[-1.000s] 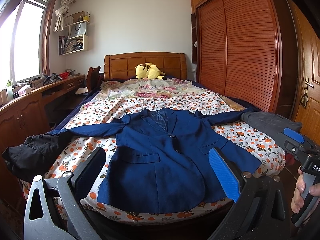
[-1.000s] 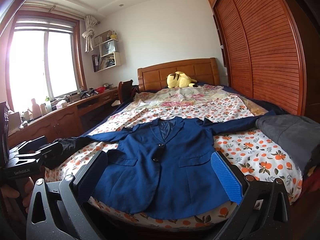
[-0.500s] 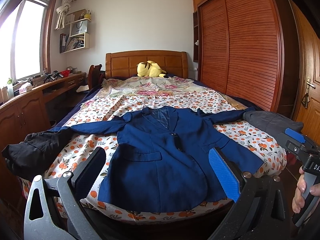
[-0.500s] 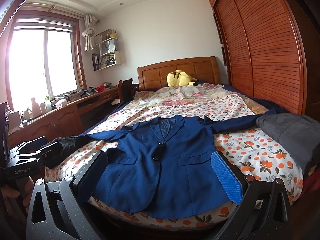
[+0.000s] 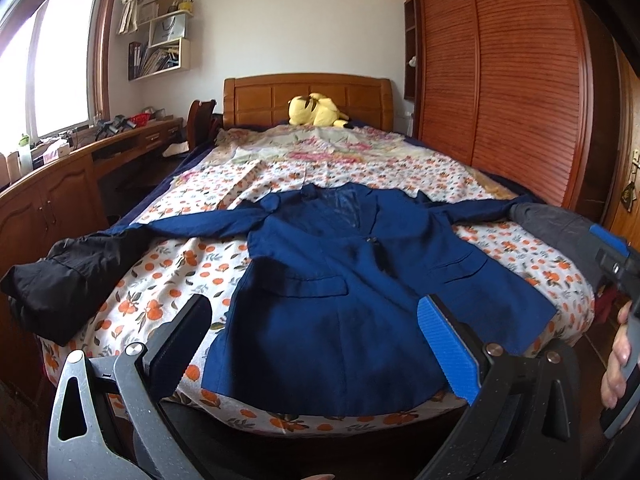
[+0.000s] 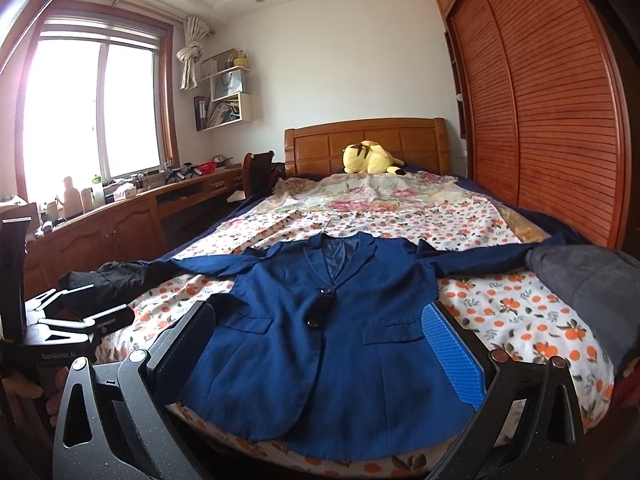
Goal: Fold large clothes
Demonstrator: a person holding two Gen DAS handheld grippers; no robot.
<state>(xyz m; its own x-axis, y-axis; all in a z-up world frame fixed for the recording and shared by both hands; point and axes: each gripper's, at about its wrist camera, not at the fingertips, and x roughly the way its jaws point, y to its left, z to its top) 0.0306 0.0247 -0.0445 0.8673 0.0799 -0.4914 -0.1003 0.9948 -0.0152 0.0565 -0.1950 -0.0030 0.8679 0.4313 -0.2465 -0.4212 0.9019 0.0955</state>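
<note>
A navy blue blazer (image 5: 340, 280) (image 6: 332, 328) lies face up and buttoned on the bed, collar toward the headboard, both sleeves spread out sideways, its hem at the bed's near edge. My left gripper (image 5: 316, 344) stands open in front of the hem, nothing between its fingers. In its own view my right gripper (image 6: 320, 352) is likewise open and empty, short of the hem. The right gripper's blue tip and a hand (image 5: 618, 356) show at the right edge of the left wrist view.
A black garment (image 5: 60, 276) lies over the bed's left side and a grey one (image 6: 588, 280) on its right. A yellow plush toy (image 5: 316, 110) rests by the headboard. A wooden desk (image 6: 120, 224) runs along the left, a slatted wardrobe (image 5: 500, 80) on the right.
Both grippers have edged slightly forward and lower toward the blazer's hem. The blazer has not moved, and both grippers stay open.
</note>
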